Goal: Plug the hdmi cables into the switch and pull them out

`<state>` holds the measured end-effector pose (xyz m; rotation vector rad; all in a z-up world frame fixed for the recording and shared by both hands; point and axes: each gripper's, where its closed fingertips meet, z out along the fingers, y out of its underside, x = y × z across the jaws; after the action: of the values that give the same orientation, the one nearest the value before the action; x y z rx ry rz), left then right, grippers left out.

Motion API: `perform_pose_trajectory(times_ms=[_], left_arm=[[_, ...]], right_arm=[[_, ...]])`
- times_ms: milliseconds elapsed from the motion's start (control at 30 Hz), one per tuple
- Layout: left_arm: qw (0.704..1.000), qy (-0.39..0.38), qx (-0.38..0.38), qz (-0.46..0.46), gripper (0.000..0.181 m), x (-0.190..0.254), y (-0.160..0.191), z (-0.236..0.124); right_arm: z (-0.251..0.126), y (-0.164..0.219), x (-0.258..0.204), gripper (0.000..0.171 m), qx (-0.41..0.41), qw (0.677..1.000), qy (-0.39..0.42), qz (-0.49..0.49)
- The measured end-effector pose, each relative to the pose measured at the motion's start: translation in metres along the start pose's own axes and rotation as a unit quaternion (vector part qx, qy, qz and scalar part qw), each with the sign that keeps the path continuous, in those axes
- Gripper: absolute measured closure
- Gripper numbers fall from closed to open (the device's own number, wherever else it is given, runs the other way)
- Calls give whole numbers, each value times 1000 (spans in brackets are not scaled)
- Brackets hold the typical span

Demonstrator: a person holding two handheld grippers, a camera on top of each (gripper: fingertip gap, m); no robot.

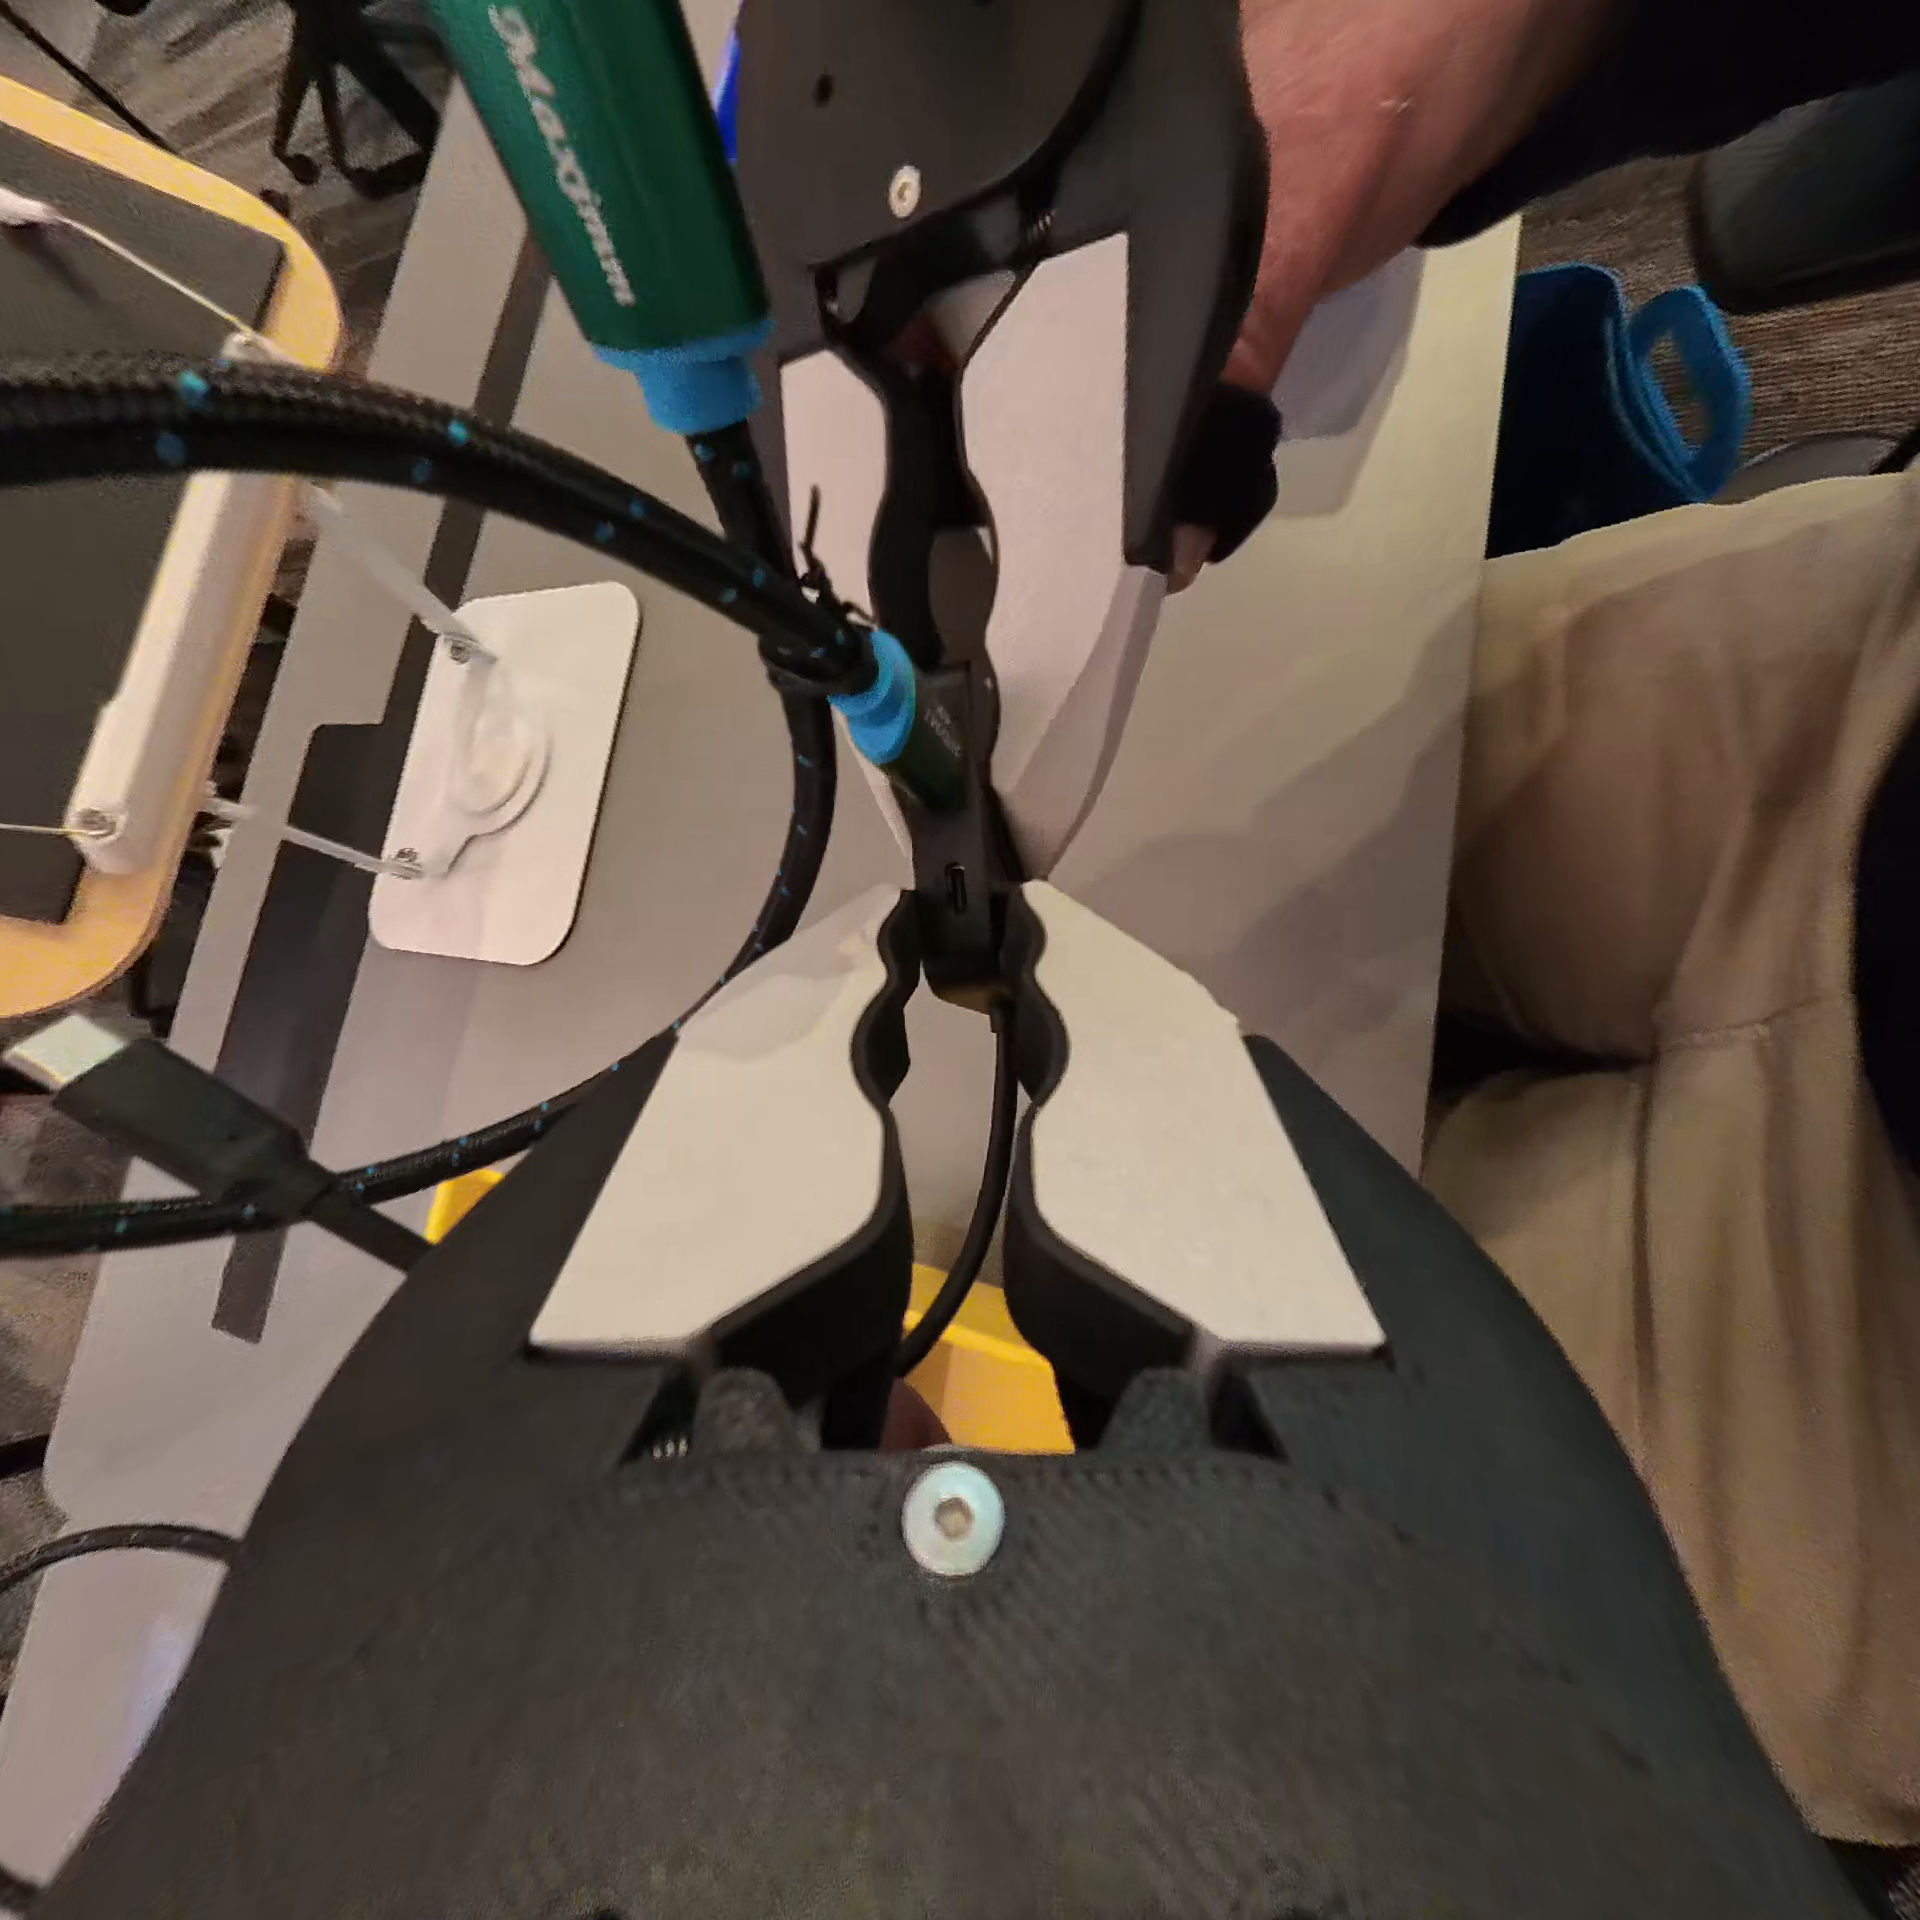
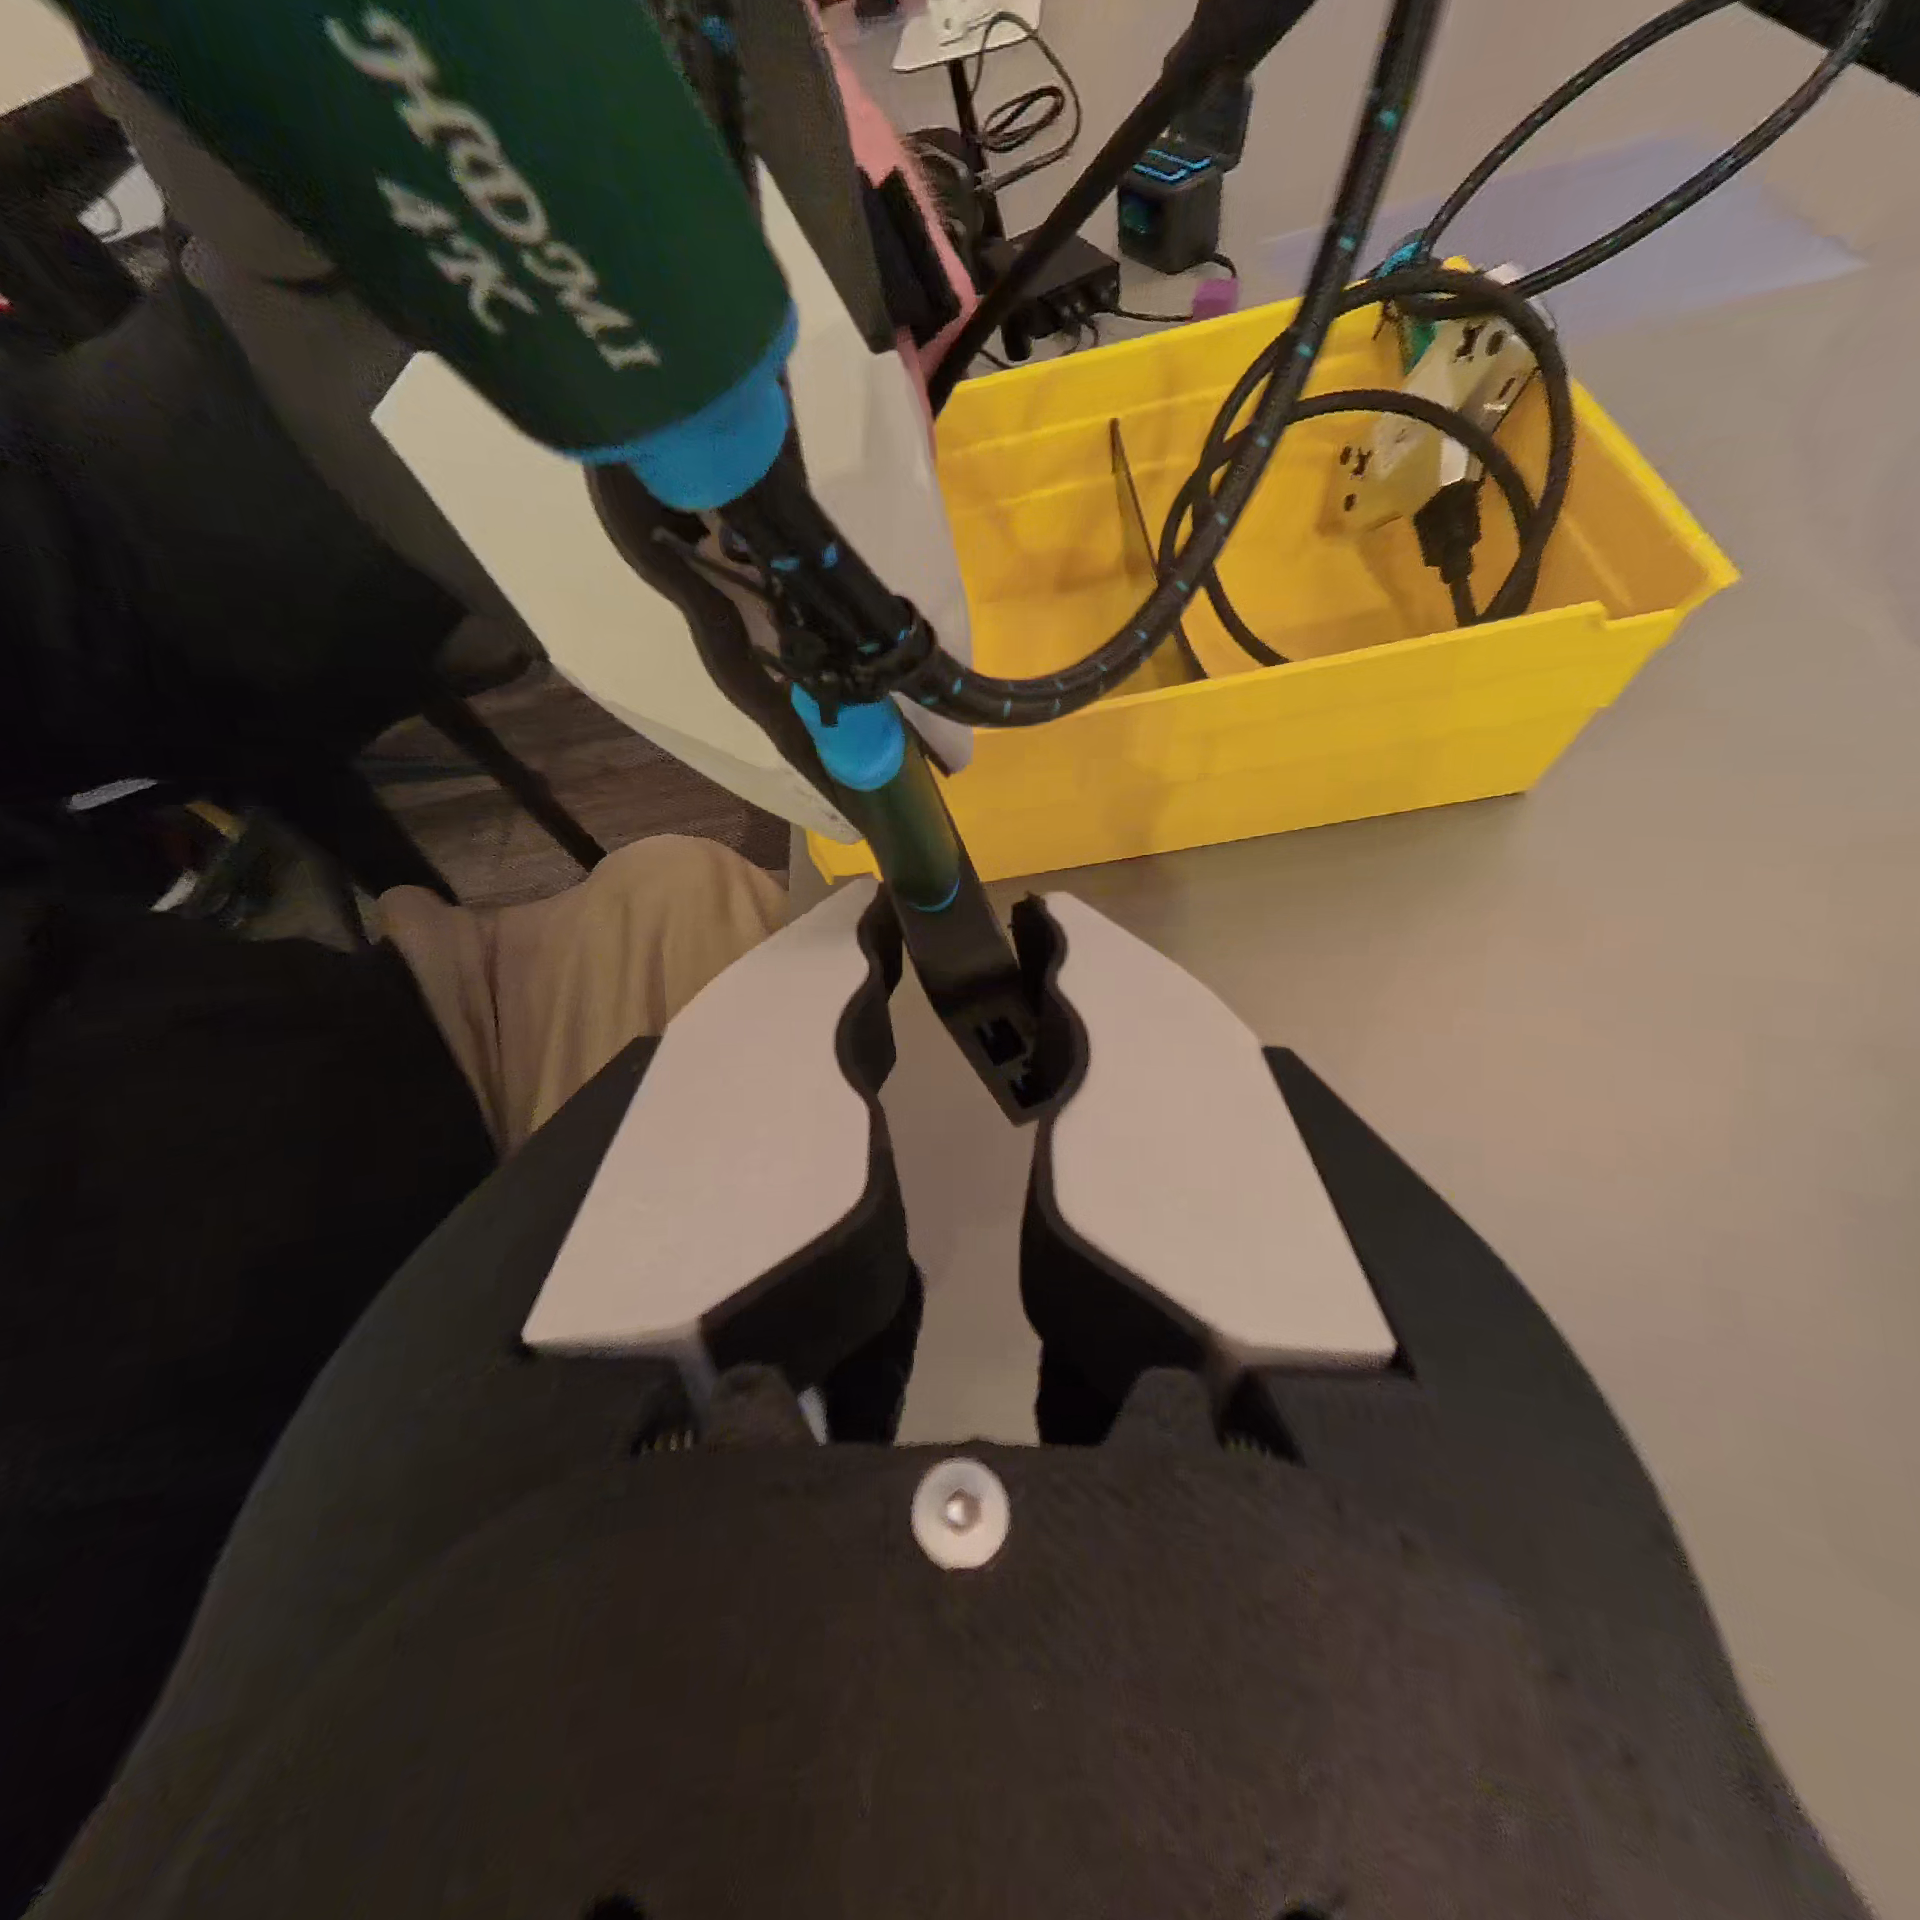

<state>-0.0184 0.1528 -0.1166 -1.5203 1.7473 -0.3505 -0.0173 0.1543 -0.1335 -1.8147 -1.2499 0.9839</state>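
Observation:
A small black switch [image 1: 958, 914] hangs in the air between my two grippers. My left gripper [image 1: 964, 925] is shut on its near end, where a thin black lead [image 1: 997, 1143] comes out. My right gripper [image 2: 961, 935] is shut on the switch [image 2: 987, 1003] from the opposite side; it also shows in the left wrist view [image 1: 951, 665], held by a hand. A green HDMI plug with a blue collar [image 1: 920, 753] [image 2: 914, 831] sits in the switch. A second green plug [image 1: 613, 177] [image 2: 499, 208] dangles free, tied to the same braided cable [image 1: 416, 468].
A yellow bin [image 2: 1299, 748] holding cables and an outlet block stands on the grey table [image 2: 1558, 1143]. A white plate [image 1: 499, 779], a wood-rimmed board [image 1: 301, 312] and a loose black plug [image 1: 187, 1122] lie to the left. A person's beige trousers [image 1: 1662, 935] are to the right. My left and right fingertips are right by each other.

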Motion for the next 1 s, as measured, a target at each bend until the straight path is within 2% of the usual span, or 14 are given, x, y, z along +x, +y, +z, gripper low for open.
perform_pose_trajectory(times_ms=[133, 233, 333, 567, 700, 833, 967, 1000], left_arm=[[1000, -4, 12, -6, 163, -2, -1, 5], [998, -63, 30, -2, 159, -18, -9, 2], [992, -102, 61, 31, 143, -20, -25, -1], [969, -198, 27, 145, 115, -4, -32, 35], [930, -309, -21, 200, 114, -12, -33, 52], [875, -413, -60, 245, 116, -27, -31, 56], [847, -462, -40, 259, 134, -31, -30, 51], [842, -470, -33, 262, 144, -31, -31, 48]], right_arm=[[-2, 4, -2, 156, 23, 999, -14, 24], [-11, -4, 5, 159, 86, 992, -20, 94], [-25, -9, 18, 159, 143, 976, -16, 161], [-50, -12, 34, 159, 249, 932, -27, 261], [-58, -12, 38, 159, 291, 907, -35, 303], [-51, -11, 31, 159, 290, 898, -51, 326], [-43, -10, 26, 158, 293, 890, -51, 346], [-44, -10, 27, 156, 294, 889, -49, 347]])
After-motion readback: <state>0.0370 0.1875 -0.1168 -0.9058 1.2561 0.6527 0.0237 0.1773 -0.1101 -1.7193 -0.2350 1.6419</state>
